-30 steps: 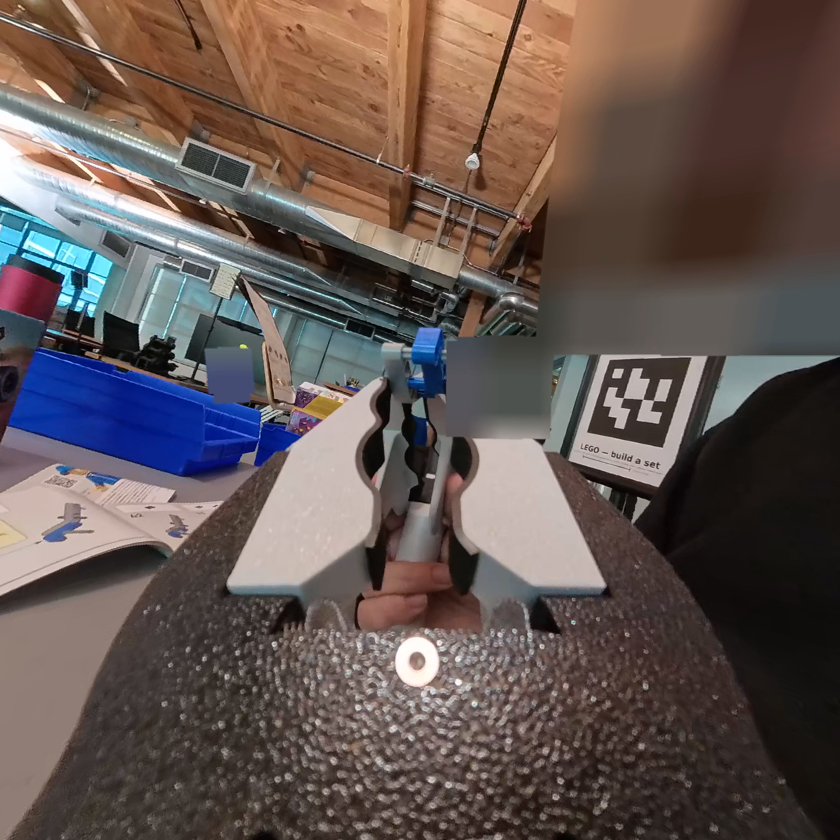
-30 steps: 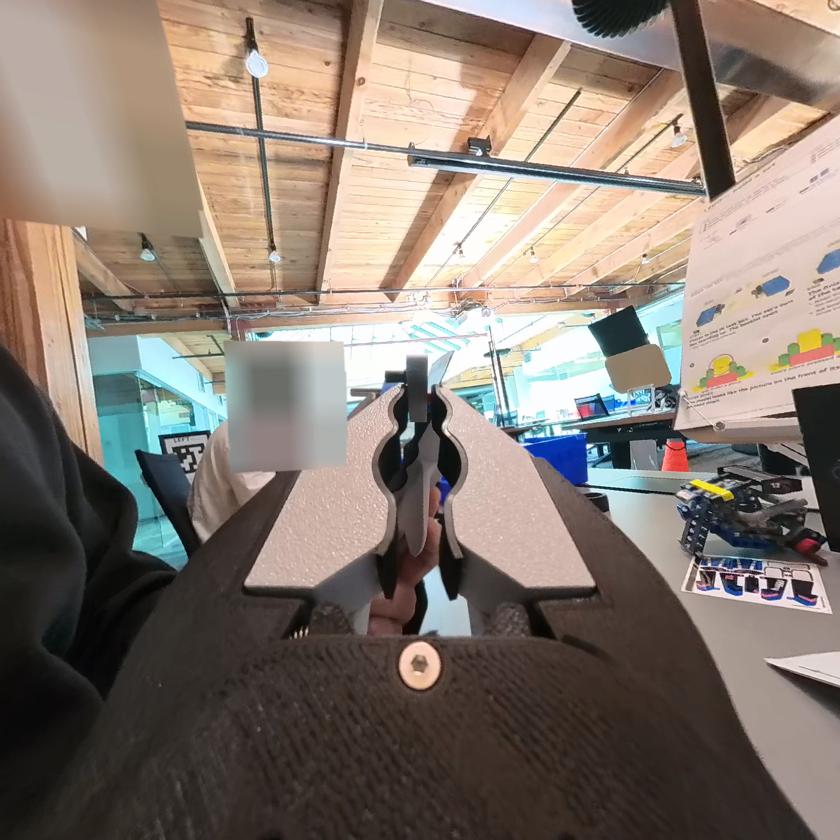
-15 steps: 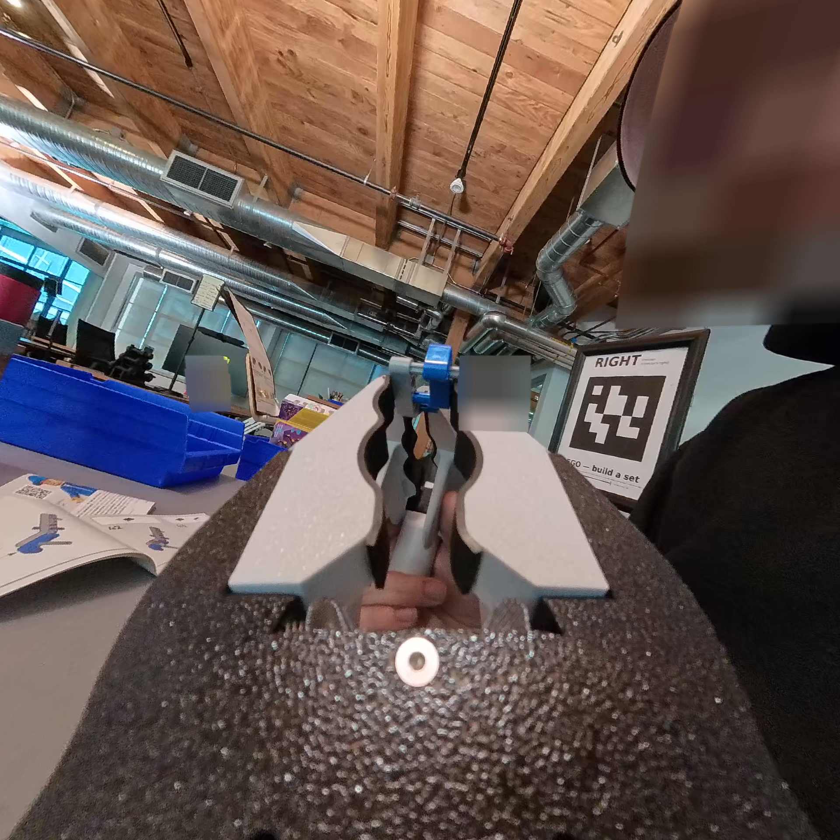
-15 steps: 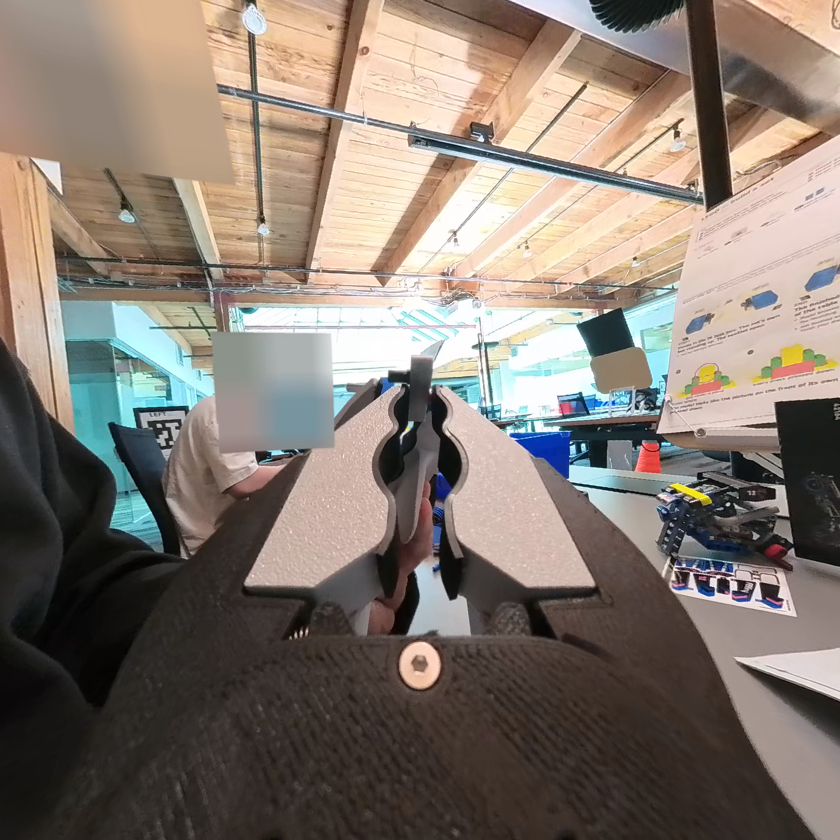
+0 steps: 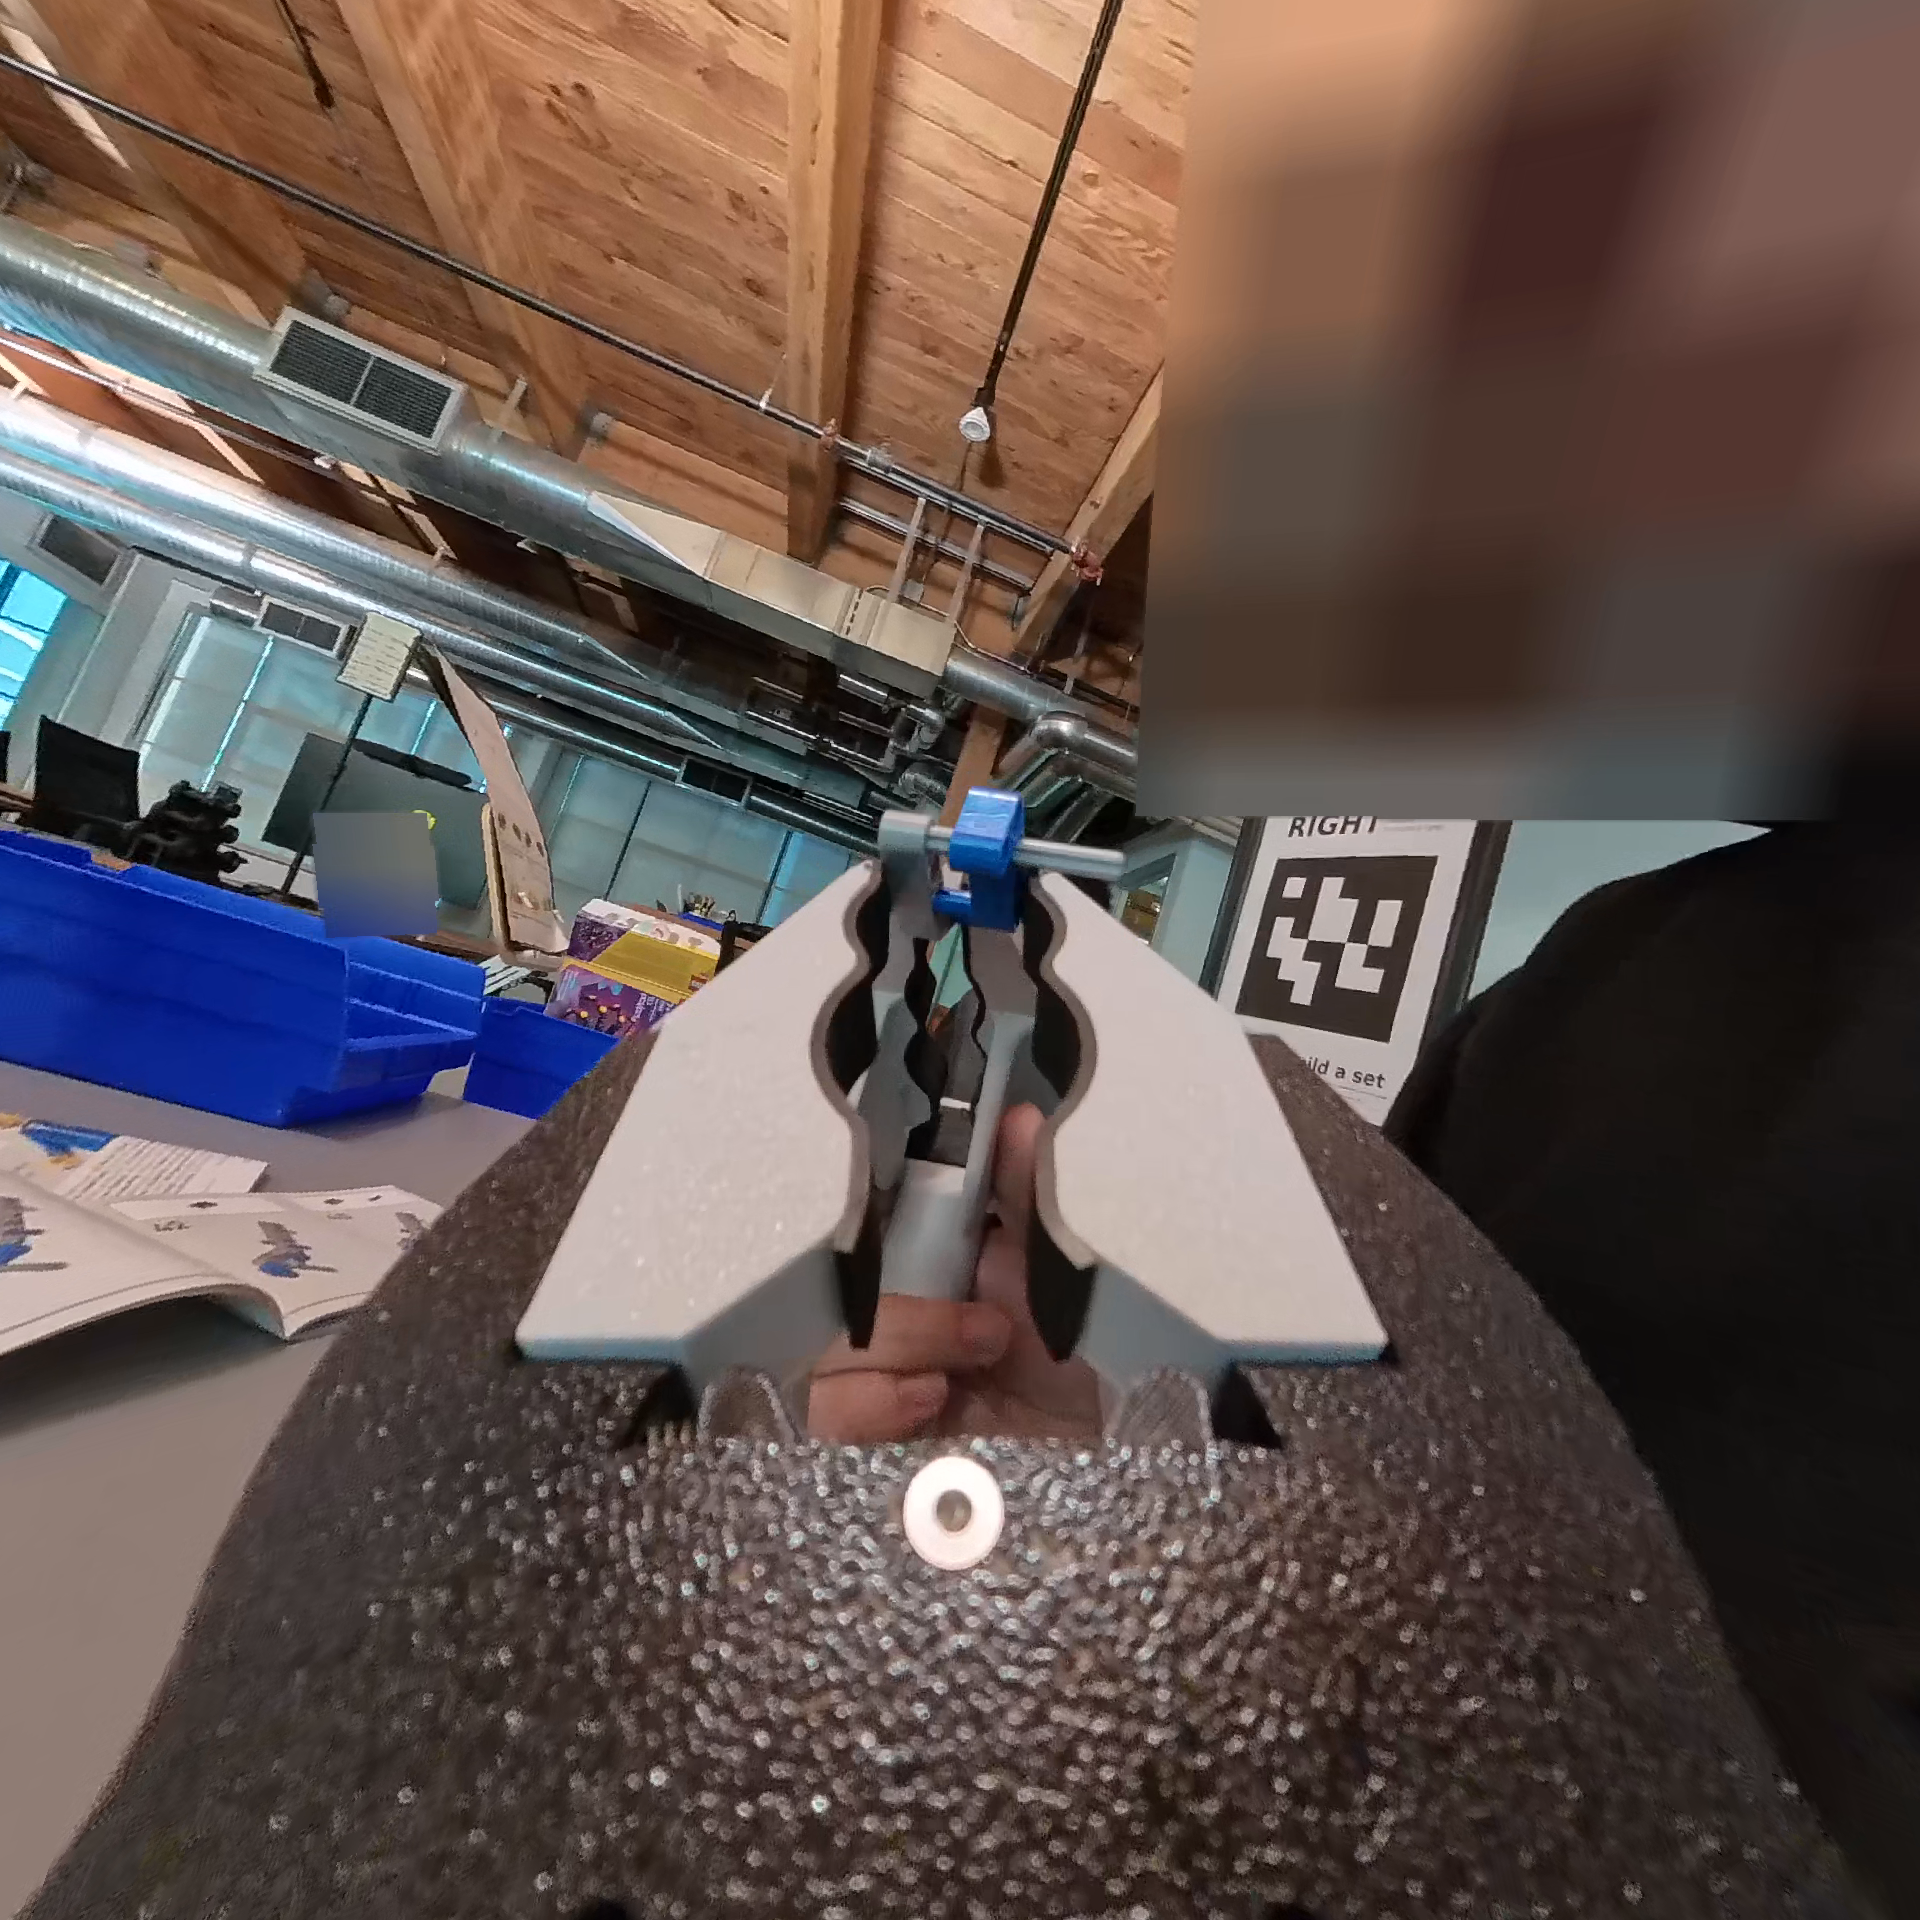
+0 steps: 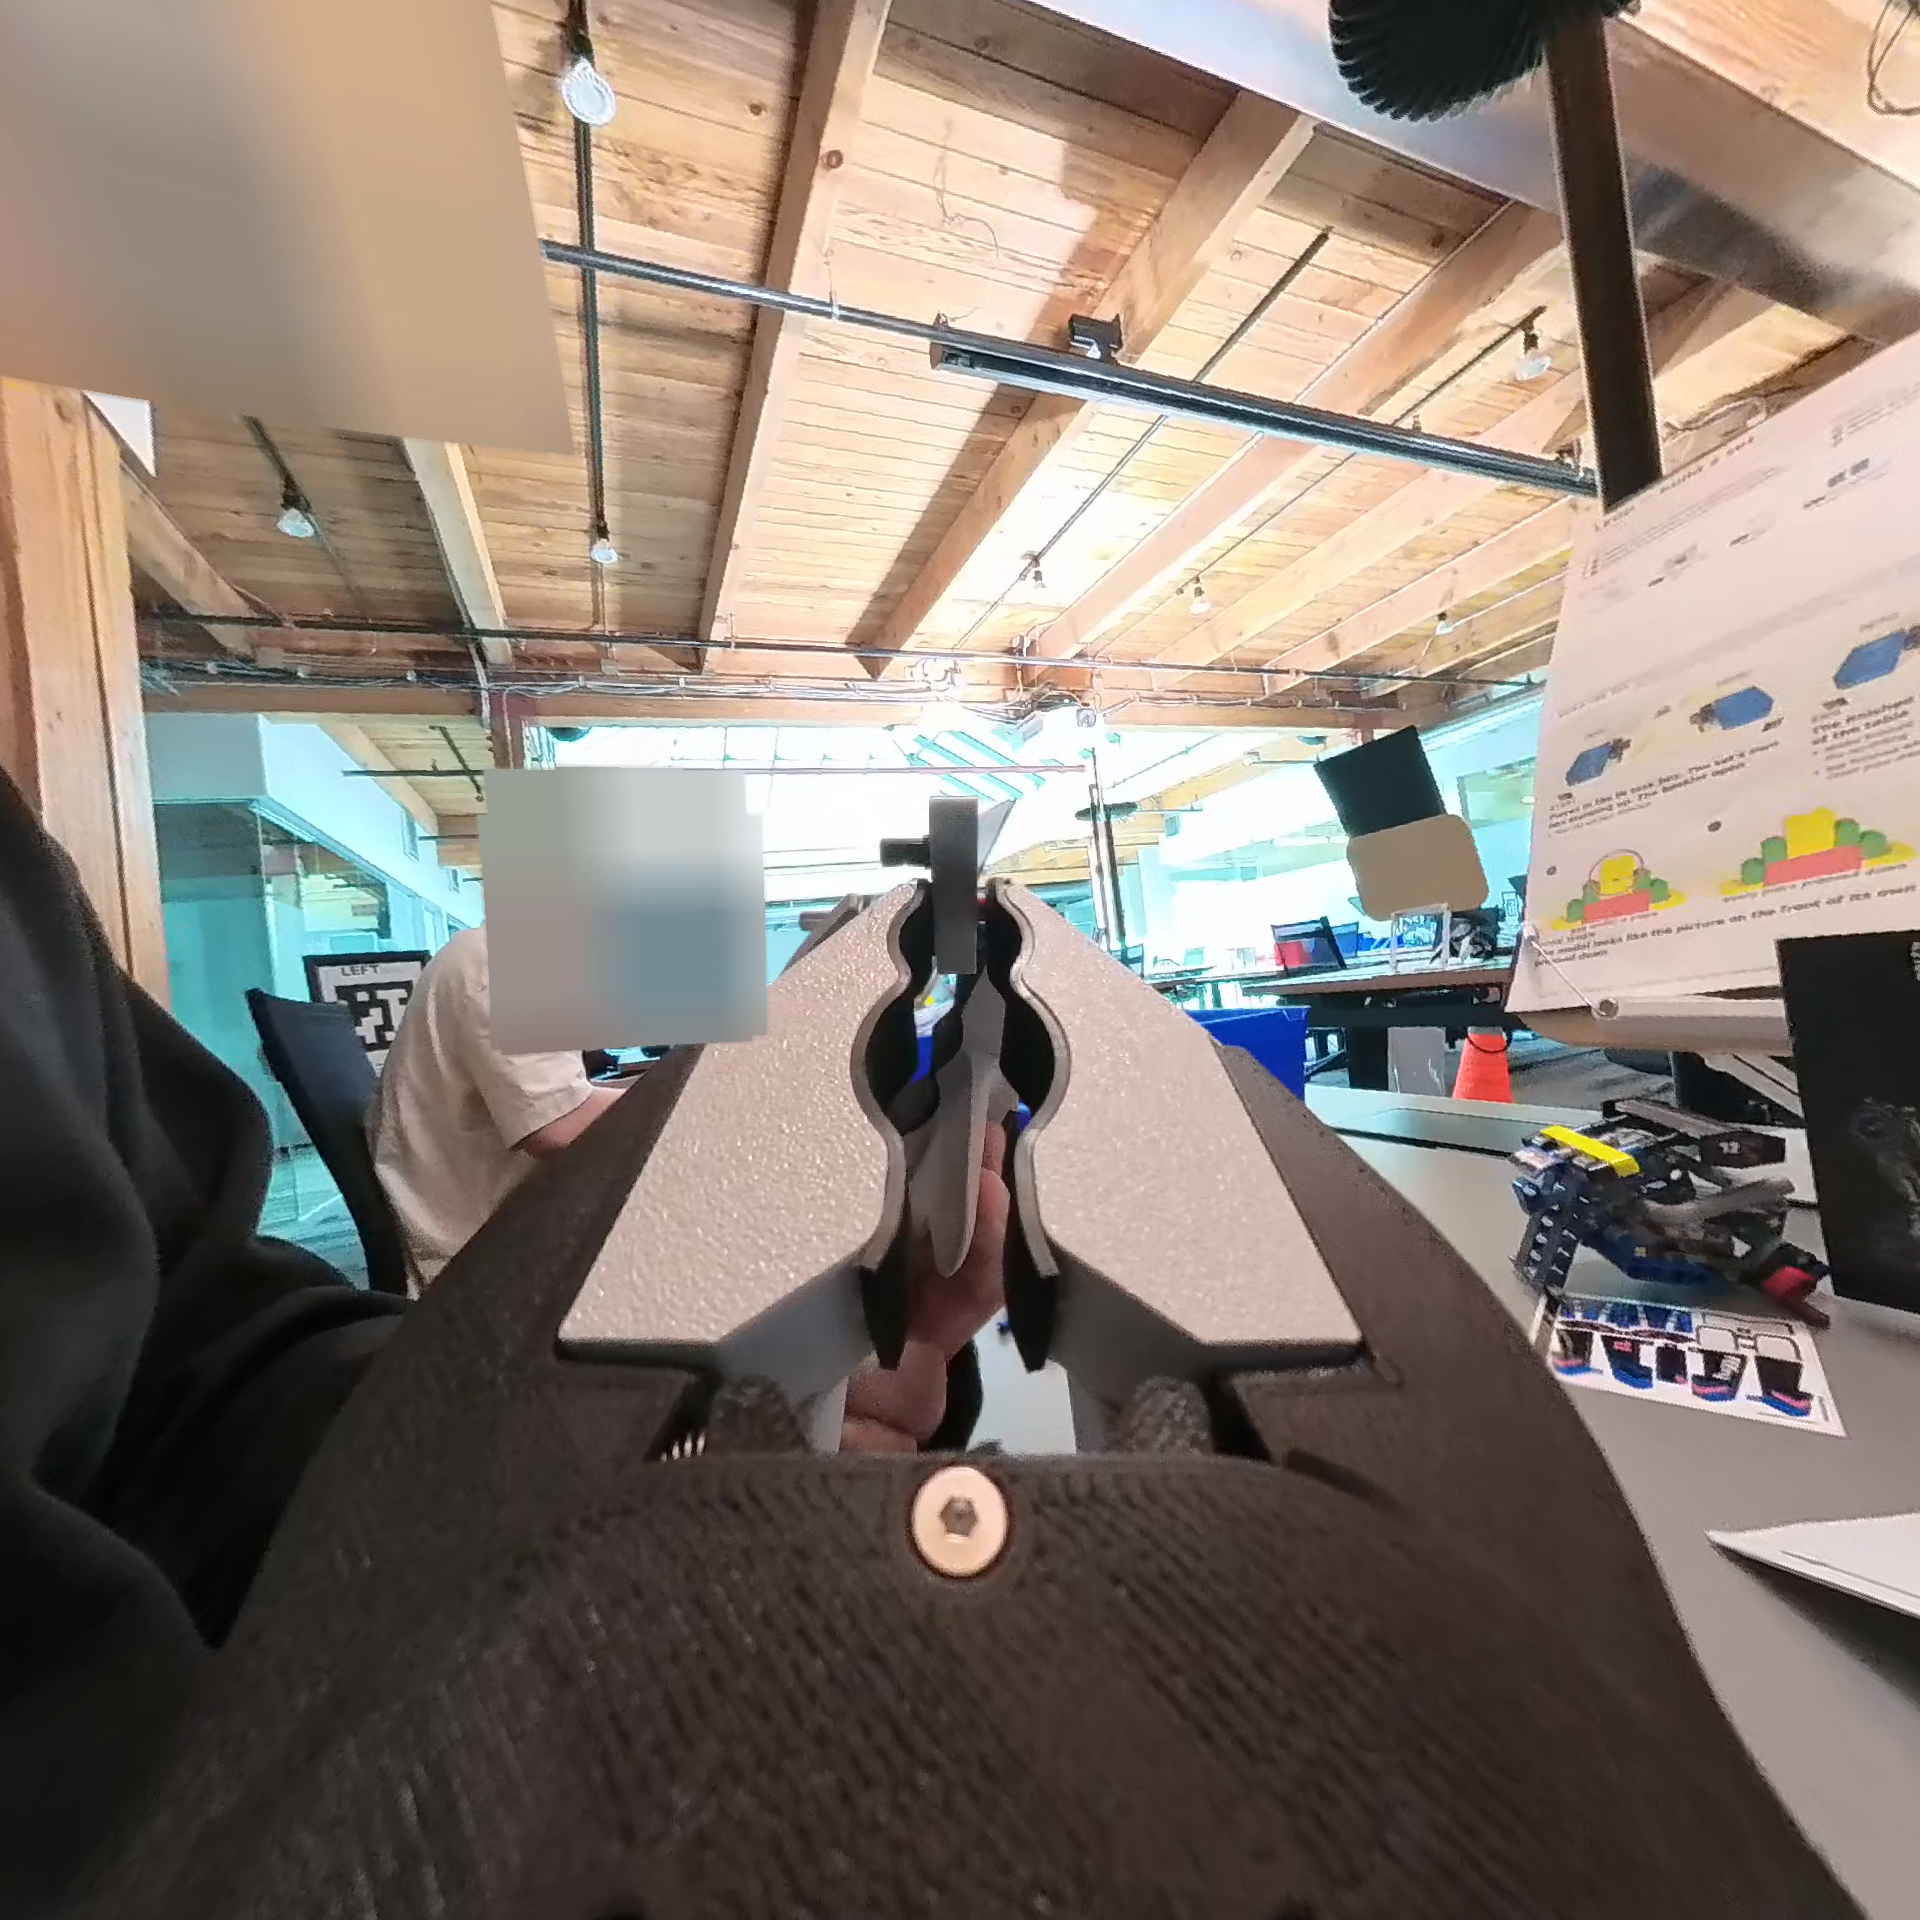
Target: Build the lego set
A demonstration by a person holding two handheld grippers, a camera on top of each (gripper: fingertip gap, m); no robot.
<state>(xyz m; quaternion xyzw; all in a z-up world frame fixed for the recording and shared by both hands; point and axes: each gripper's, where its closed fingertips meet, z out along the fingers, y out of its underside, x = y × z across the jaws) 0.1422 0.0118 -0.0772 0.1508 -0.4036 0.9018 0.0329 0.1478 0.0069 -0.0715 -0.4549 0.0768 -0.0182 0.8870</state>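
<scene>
Worktop (image 6: 1714, 1558) is grey; we see it low in both wrist views, both grippers raised above it and pointing up toward the timber ceiling. Blue bins (image 5: 187, 977) sit along its far left edge, an open instruction booklet (image 5: 156, 1247) lies nearer on the left. Part-built lego model (image 6: 1652, 1205), blue and black with a yellow piece, sits by the right edge, touching a sticker sheet (image 6: 1694, 1361) in front of it. Left gripper (image 5: 956, 904) fingers are narrow, clamped on a grey lego piece (image 5: 902, 842) with a thin axle and a blue connector (image 5: 982, 857) threaded on it. Right gripper (image 6: 954, 894) fingers are nearly closed, pinching a flat dark grey lego piece (image 6: 954, 883) with a small black pin at its left side. The 2 grippers face each other; whether their pieces touch, we cannot tell.
</scene>
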